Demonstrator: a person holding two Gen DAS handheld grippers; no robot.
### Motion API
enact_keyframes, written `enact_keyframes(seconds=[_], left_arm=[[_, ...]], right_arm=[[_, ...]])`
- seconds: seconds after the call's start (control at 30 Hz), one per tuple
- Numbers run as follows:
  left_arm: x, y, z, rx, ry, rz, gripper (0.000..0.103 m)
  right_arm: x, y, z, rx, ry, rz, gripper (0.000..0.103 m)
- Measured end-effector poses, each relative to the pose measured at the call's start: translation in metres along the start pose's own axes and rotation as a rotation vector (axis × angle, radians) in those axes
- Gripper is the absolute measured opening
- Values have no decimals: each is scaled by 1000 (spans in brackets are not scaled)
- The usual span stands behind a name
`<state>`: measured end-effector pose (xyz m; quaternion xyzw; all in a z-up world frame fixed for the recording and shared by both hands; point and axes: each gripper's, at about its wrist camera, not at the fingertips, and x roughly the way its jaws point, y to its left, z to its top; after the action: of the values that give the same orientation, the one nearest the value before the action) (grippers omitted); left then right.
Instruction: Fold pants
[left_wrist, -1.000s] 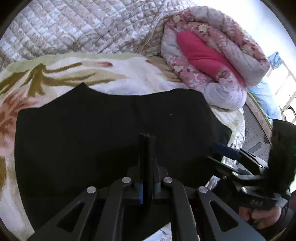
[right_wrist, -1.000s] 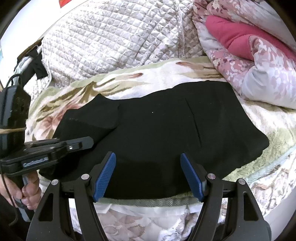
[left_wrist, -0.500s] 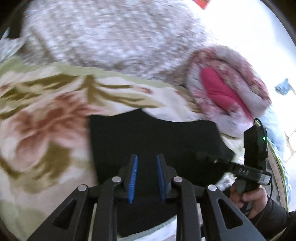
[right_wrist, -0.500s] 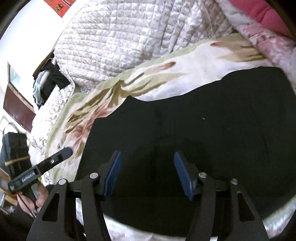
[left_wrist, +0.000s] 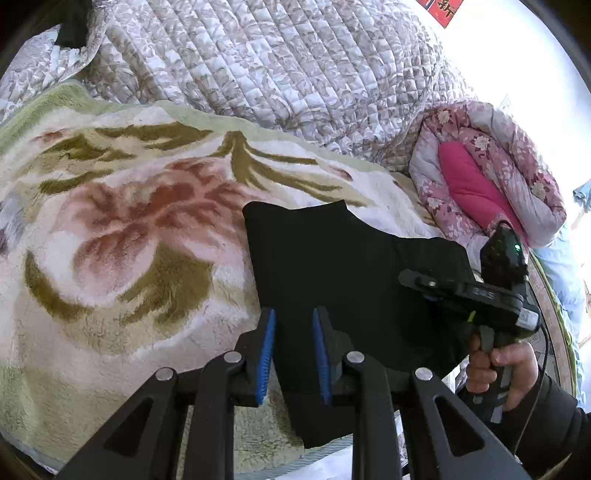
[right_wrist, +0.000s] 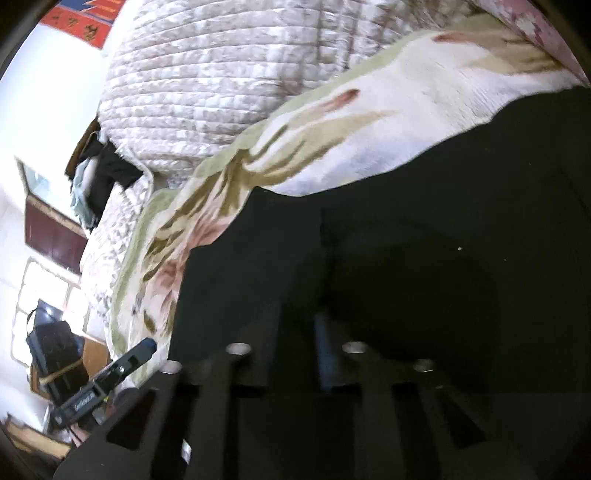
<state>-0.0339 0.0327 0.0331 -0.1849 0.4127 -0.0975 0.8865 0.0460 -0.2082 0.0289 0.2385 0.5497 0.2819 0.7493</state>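
Note:
The black pants (left_wrist: 343, 273) lie folded flat on a floral blanket (left_wrist: 122, 236) on the bed. My left gripper (left_wrist: 293, 354) hovers over the pants' near left edge, fingers a small gap apart and holding nothing. My right gripper (right_wrist: 295, 347) is low over the pants (right_wrist: 424, 258), fingers a narrow gap apart; the view is dark and blurred, so I cannot tell whether cloth is between them. The right gripper also shows in the left wrist view (left_wrist: 476, 295), held in a hand over the pants' right part. The left gripper shows at the lower left of the right wrist view (right_wrist: 110, 376).
A quilted grey-white cover (left_wrist: 277, 62) rises behind the blanket. A rolled pink floral quilt (left_wrist: 491, 173) lies at the right. Dark clothes (right_wrist: 107, 173) hang at the far left of the bed. The bed's front edge is just below the pants.
My left gripper opened from shut, let go of the pants and swung left and back. My right gripper moved left and down over the pants, and its fingers closed from wide to a narrow gap.

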Motion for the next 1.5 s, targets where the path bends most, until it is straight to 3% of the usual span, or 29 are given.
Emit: enact_keyframes(seconds=[0.13, 0.3, 0.5, 0.77, 0.87, 1.0, 1.07, 1.17, 1.3, 1.5], left_arm=[[-4, 0, 0, 3, -10, 9, 23], [-7, 0, 1, 7, -14, 18, 23], [-6, -2, -1, 12, -4, 18, 23], [-3, -11, 1, 44, 3, 26, 23], [-1, -15, 4, 54, 4, 24, 23], [9, -26, 10, 94, 10, 2, 23], [22, -30, 12, 110, 29, -10, 23], [45, -31, 4, 120, 93, -7, 23], [42, -41, -8, 181, 66, 21, 29], [44, -48, 1, 219, 72, 27, 33]], right_arm=[[-16, 11, -4, -20, -38, 45, 2], [-29, -11, -3, 36, -72, -7, 2], [-25, -20, -7, 58, -61, 1, 3], [-48, -6, -6, -30, -130, -159, 7], [-62, 4, -11, -72, -162, -165, 8], [-49, 19, -20, -149, -102, -121, 9], [-30, 13, -24, -136, -27, -125, 11], [-33, 6, -26, -116, -54, -125, 11], [-42, 13, -25, -158, -89, -210, 12], [-28, 29, -9, -214, -88, -194, 12]])
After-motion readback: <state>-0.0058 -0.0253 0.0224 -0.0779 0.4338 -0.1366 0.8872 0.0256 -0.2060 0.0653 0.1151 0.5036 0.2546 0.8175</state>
